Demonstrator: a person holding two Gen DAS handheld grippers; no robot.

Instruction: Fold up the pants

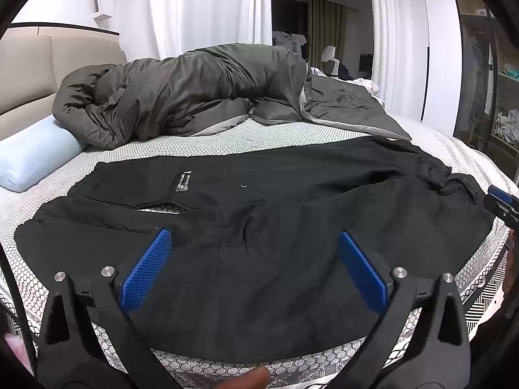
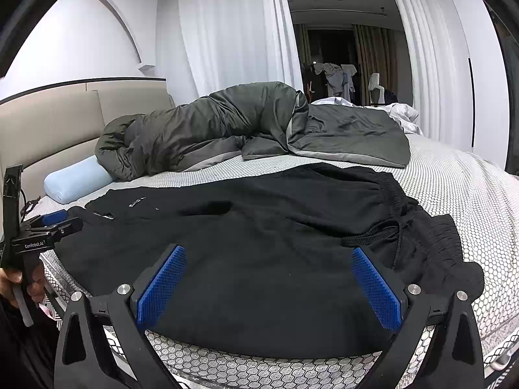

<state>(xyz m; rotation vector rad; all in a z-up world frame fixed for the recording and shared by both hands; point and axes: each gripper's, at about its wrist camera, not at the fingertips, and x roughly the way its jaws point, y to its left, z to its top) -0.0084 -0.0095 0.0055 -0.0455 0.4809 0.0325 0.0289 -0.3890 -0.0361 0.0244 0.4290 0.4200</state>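
1. Pants (image 1: 259, 246): one pair, black, spread across the near half of the bed (image 1: 292, 129). Waistband with drawstring (image 2: 382, 236) lies toward 3 o'clock in the right wrist view; leg ends lie toward 9 o'clock, one bearing a label (image 1: 183, 180).
2. Left hand-held gripper (image 1: 254, 270): jaws wide apart, holding nothing, poised over the near leg.
3. Right hand-held gripper (image 2: 269, 283): jaws likewise spread and empty, poised over the seat area near the waistband.
4. Handling, judged: soft, limp, light cloth. It will sag and drag on the textured mattress, and layers may slip apart. The bunched waistband is thick.
5. Grip points, judged: pinch the near waistband corner with the right and the near leg hem with the left, catching both layers.
6. Count: one pair of pants, two grippers, one grey duvet (image 1: 181, 94) heaped at 12 o'clock, one blue pillow (image 1: 35, 159) at 10 o'clock.
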